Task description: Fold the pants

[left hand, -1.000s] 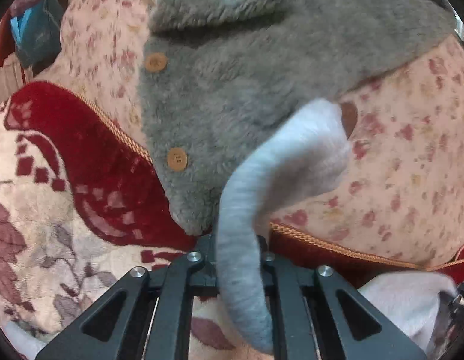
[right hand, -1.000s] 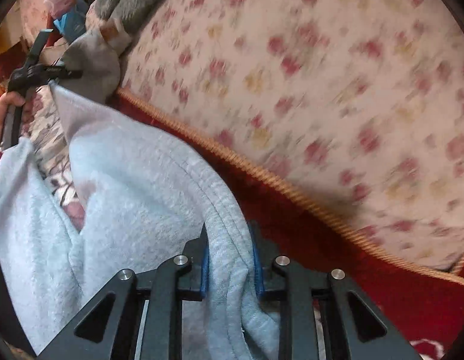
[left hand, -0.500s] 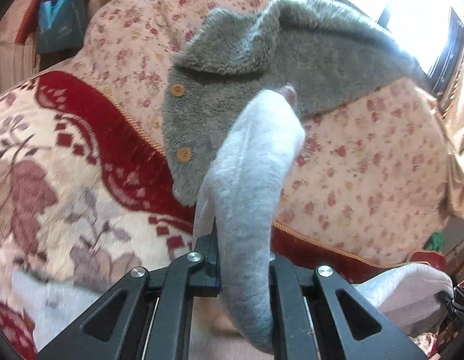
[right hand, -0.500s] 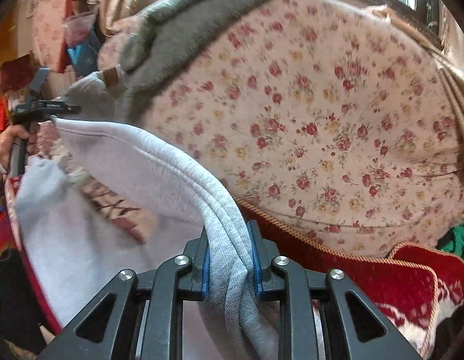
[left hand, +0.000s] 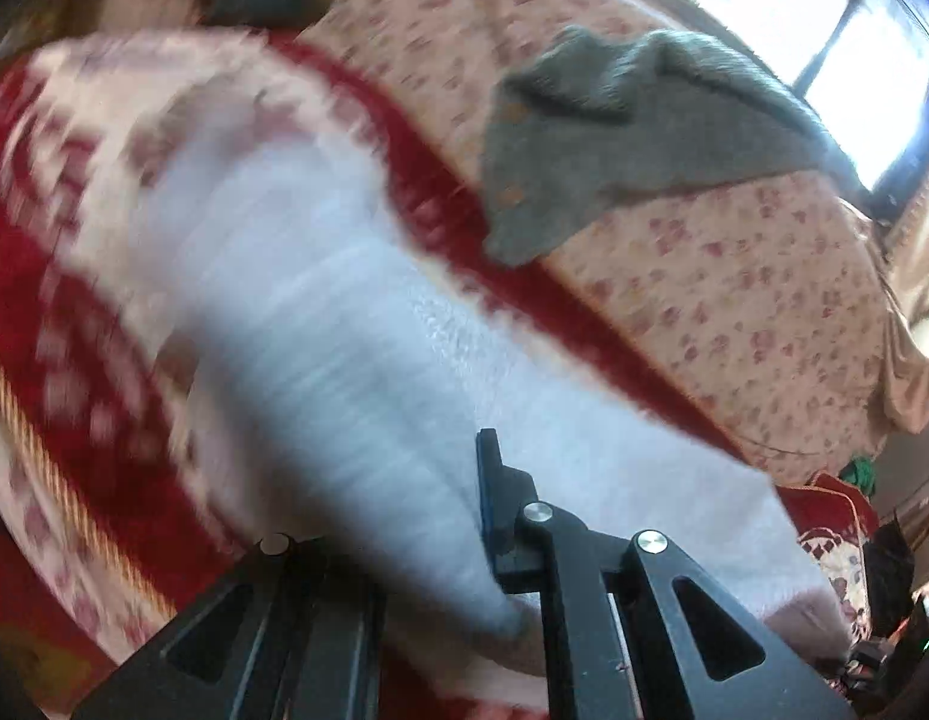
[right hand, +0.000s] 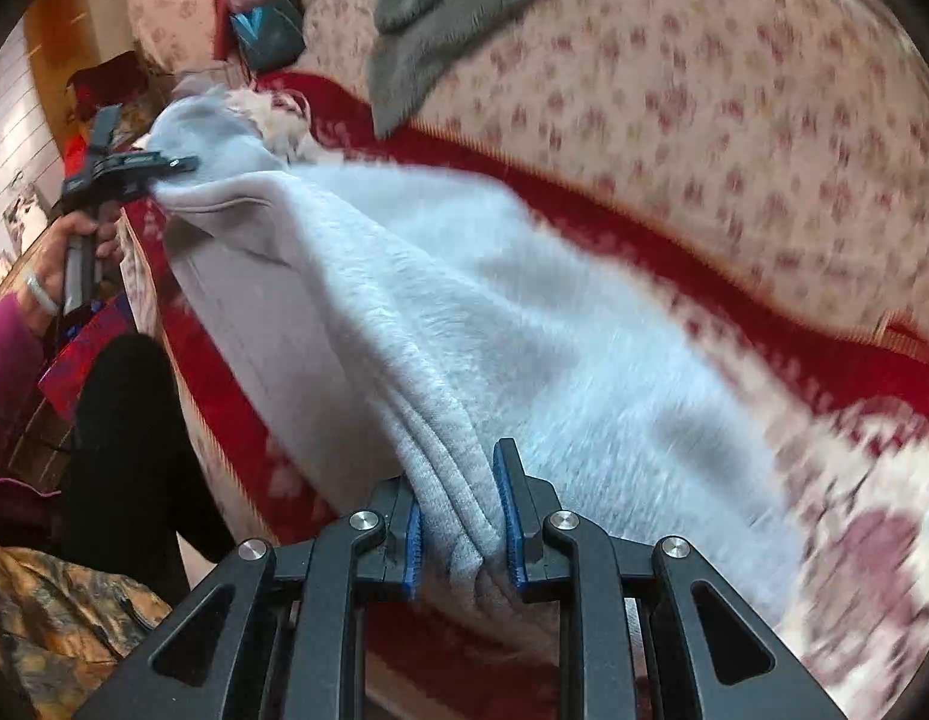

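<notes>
The light grey pants [left hand: 344, 330] hang stretched between both grippers over the red patterned sofa cover [left hand: 104, 420]. In the blurred left wrist view, my left gripper [left hand: 428, 540] is shut on one end of the pants, and the cloth covers its left finger. My right gripper [right hand: 458, 516] is shut on a bunched fold of the pants [right hand: 464, 312], pressed between its blue pads [right hand: 508, 516]. In the right wrist view the left gripper [right hand: 164, 165] clamps the far corner, with a person's hand [right hand: 74, 252] on its handle.
A grey fleece garment [left hand: 614, 138] with buttons lies draped over the floral sofa back [left hand: 764, 312]; it also shows in the right wrist view, fleece [right hand: 464, 6] on sofa back [right hand: 734, 120]. A person's black-clad leg [right hand: 122, 420] stands left of the seat. Bags and clutter [right hand: 266, 30] sit at the far end.
Both grippers have drawn back from the sofa back, carrying the pants. The cloth, bunched and hanging before, now lies stretched out over the seat. The left view has rolled.
</notes>
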`<state>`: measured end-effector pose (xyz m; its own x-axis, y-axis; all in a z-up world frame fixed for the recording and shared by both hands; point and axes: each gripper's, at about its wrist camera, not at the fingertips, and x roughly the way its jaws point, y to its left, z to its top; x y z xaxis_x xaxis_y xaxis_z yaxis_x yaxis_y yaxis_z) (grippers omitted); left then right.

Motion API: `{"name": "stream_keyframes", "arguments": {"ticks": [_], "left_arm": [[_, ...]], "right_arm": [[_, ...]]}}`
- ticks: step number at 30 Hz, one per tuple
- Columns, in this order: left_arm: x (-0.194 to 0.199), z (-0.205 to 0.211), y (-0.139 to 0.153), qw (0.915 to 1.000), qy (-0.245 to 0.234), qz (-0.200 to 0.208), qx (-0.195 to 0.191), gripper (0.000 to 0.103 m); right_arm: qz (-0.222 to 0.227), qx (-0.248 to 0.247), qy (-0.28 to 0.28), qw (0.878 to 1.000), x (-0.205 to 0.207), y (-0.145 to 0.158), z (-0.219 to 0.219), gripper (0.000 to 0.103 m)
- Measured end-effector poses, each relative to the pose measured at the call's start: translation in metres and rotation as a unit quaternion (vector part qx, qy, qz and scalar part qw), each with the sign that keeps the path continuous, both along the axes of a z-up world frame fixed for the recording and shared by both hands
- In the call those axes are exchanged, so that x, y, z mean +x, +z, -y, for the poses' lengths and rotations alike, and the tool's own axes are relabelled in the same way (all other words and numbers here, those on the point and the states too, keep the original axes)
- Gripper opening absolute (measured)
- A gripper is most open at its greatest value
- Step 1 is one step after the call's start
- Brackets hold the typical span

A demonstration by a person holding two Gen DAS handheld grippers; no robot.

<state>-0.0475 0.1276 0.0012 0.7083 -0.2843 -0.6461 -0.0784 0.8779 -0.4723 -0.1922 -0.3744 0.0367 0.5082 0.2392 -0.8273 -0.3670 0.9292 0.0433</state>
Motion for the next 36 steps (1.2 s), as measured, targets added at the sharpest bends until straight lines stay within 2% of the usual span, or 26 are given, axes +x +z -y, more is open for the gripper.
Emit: {"name": "stream_keyframes", "arguments": {"ticks": [4,6,7,8,10,11,13,15,17,19,21,23,24,25,27,30,33,36], "left_arm": [[-0.009,-0.013,-0.026,0.9989,0.026,-0.001,-0.040,0.014],[-0.013,-0.017,-0.032,0.9972,0.040,0.003,-0.064,0.025],[-0.013,-0.018,-0.034,0.9966,0.047,0.003,-0.068,0.033],[-0.013,-0.019,-0.034,0.9965,0.052,0.001,-0.065,0.036],[-0.009,-0.019,-0.031,0.9969,0.052,-0.001,-0.059,0.039],[-0.008,-0.022,-0.028,0.9971,0.052,-0.001,-0.055,0.049],[-0.008,-0.025,-0.023,0.9970,0.053,0.003,-0.056,0.061],[-0.009,-0.030,-0.017,0.9962,0.062,0.012,-0.061,0.067],[-0.009,-0.036,-0.010,0.9956,0.080,0.017,-0.045,0.076],[-0.005,-0.042,-0.001,0.9951,0.085,0.030,-0.040,0.076],[0.003,-0.042,0.011,0.9962,0.057,0.055,-0.035,0.072],[0.011,-0.033,0.022,0.9965,0.030,0.075,0.019,0.063],[0.018,-0.030,0.023,0.9959,0.026,0.072,0.047,0.062],[0.023,-0.032,0.020,0.9958,0.031,0.062,0.060,0.060],[0.032,-0.041,0.005,0.9961,0.057,0.015,0.065,0.059],[0.024,-0.048,-0.009,0.9953,0.071,-0.008,0.064,0.059],[0.003,-0.049,-0.009,0.9908,0.090,-0.007,0.101,0.073],[-0.023,-0.047,0.007,0.9851,0.109,0.015,0.133,0.075]], "right_arm": [[-0.002,-0.007,-0.012,1.000,-0.008,-0.018,-0.008,0.026],[0.007,-0.014,-0.017,1.000,-0.013,-0.019,-0.010,0.027],[0.012,-0.014,-0.018,1.000,-0.016,-0.017,-0.010,0.028],[0.012,-0.011,-0.019,1.000,-0.016,-0.017,-0.009,0.031],[0.007,0.000,-0.027,1.000,-0.018,-0.016,-0.006,0.036],[0.007,0.004,-0.029,1.000,-0.018,-0.016,-0.006,0.041],[0.005,0.009,-0.029,1.000,-0.018,-0.016,-0.006,0.048],[0.002,0.016,-0.027,1.000,-0.020,-0.018,-0.008,0.061],[-0.003,0.022,-0.025,0.999,-0.022,-0.020,-0.010,0.068],[-0.005,0.018,-0.023,1.000,-0.021,-0.022,-0.013,0.070],[-0.009,0.017,-0.023,1.000,-0.020,-0.024,-0.013,0.070],[-0.013,0.027,-0.029,0.999,-0.018,-0.023,-0.011,0.071],[-0.016,0.038,-0.035,0.999,-0.018,-0.022,-0.010,0.071],[-0.019,0.052,-0.040,0.998,-0.019,-0.020,-0.006,0.072],[-0.033,0.098,-0.053,0.993,-0.024,-0.016,0.001,0.073],[-0.047,0.148,-0.081,0.984,-0.041,-0.013,0.019,0.075],[-0.049,0.180,-0.125,0.975,-0.060,-0.012,0.047,0.075],[-0.055,0.200,-0.188,0.960,-0.070,-0.017,0.081,0.078]]}}
